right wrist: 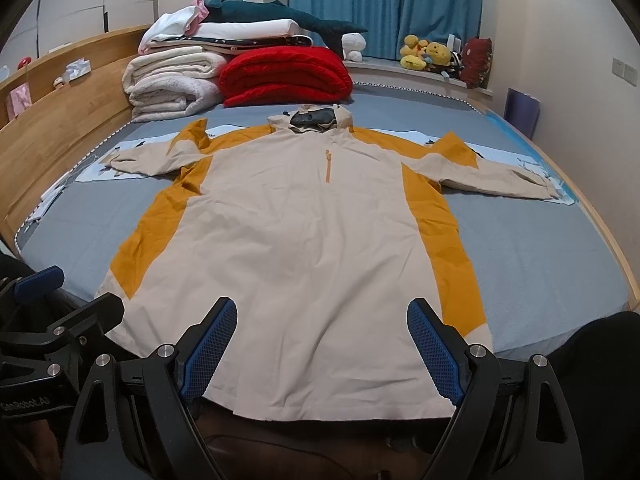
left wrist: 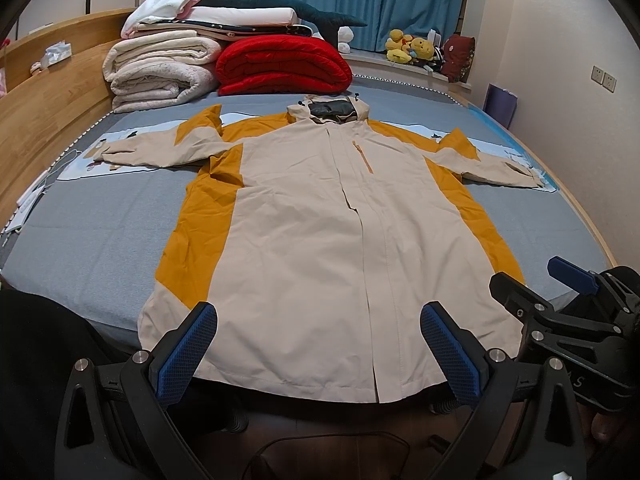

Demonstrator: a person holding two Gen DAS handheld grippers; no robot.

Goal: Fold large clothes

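Cream-and-mustard hooded jacket [left wrist: 320, 220] lies flat, front up, sleeves spread.

The left gripper [left wrist: 318, 350] is hovering with its jaws spread wide, gripping nothing. The right gripper [right wrist: 322, 344] is matching it, angled downward alongside.

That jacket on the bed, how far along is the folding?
Done: the jacket lies flat on the bed, front up, sleeves spread. In hand: nothing; the left gripper and right gripper hover open above its hem. Left: every fold, as no sleeve or side is turned in yet.
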